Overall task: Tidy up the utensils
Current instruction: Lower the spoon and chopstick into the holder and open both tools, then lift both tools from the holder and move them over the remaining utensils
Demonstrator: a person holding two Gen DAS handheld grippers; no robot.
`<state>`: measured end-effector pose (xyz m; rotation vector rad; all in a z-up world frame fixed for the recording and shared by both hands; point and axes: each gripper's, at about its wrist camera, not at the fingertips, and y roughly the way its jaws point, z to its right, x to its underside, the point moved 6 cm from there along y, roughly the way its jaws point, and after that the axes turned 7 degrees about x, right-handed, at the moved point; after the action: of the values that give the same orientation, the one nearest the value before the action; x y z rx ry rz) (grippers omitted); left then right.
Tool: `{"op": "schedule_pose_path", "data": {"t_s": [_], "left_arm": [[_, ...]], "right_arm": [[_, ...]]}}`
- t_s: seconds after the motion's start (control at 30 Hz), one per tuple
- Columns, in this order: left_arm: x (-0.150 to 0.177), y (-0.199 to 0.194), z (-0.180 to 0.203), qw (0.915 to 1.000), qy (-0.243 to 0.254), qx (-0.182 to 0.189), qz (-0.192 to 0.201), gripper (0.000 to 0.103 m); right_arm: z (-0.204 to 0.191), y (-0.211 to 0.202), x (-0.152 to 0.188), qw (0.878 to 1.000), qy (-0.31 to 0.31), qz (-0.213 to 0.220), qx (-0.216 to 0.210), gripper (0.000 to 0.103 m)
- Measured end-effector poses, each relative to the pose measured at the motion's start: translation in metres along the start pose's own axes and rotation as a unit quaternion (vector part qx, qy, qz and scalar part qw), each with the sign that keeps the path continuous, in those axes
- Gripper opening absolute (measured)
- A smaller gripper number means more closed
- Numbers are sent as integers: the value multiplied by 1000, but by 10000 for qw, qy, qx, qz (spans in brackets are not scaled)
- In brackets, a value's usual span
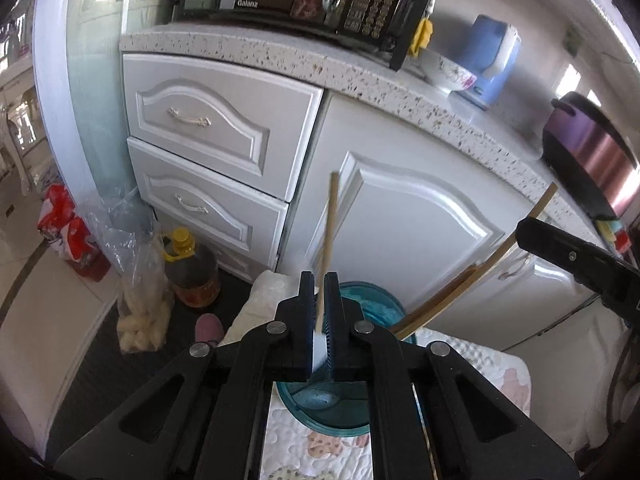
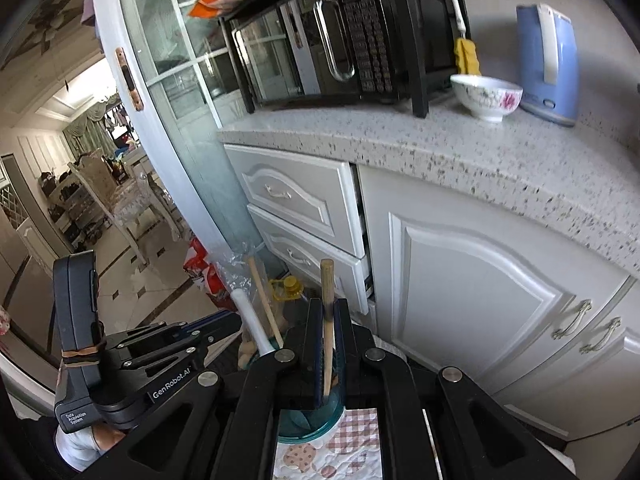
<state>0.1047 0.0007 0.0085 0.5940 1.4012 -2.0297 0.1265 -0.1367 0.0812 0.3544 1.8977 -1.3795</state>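
I have a utensil clamped in each gripper, both poised over the teal cup (image 1: 352, 400) that sits on the patterned cloth (image 1: 320, 452). The left gripper (image 1: 320, 312) pinches a wooden-handled utensil (image 1: 326, 240) with a white lower part; the right gripper (image 2: 328, 344) is clenched on a wooden stick (image 2: 327, 320).

Both pieces run nearly along their gripper's pointing line: handles up and away toward the cabinet (image 1: 400, 232), working ends angled down at the cup. The left one leans slightly to the right at the top; the right one stands close to straight in its own view. From the left view I also see the right-hand sticks (image 1: 480, 272) slanting across, low end at the cup rim.

To do this step well, I'd bring one tip over the cup's mouth at a time, so the two tools don't cross or knock each other. I'd lower until the tip is well inside the wall, then let go. A spoon (image 1: 324, 398) seems to lie inside already, so I'd aim beside it.
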Motion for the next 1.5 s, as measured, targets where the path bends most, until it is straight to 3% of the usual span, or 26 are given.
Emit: {"op": "schedule_pose_path", "data": {"t_s": [0.43,0.6,0.67,0.73,1.13,1.5], "left_arm": [[17,-1,6,9997,125,17,-202,5],[22,-1,10,9995,190,5,-251,14],[25,-2,11,9994,225,-16,-256,24],[28,-2,14,9993,264,-5,-271,28],[43,-19,32,9979,619,-65,-206,31],[71,-30,72,9941,999,265,-341,31]], "right_arm": [[11,40,39,9973,328,-616,-212,5],[15,34,44,9970,397,-643,-152,14],[15,31,47,9970,408,-642,-141,19],[14,28,52,9969,432,-647,-130,26],[9,2,81,9972,476,-575,16,32],[23,-34,120,9961,638,-474,375,35]]}}
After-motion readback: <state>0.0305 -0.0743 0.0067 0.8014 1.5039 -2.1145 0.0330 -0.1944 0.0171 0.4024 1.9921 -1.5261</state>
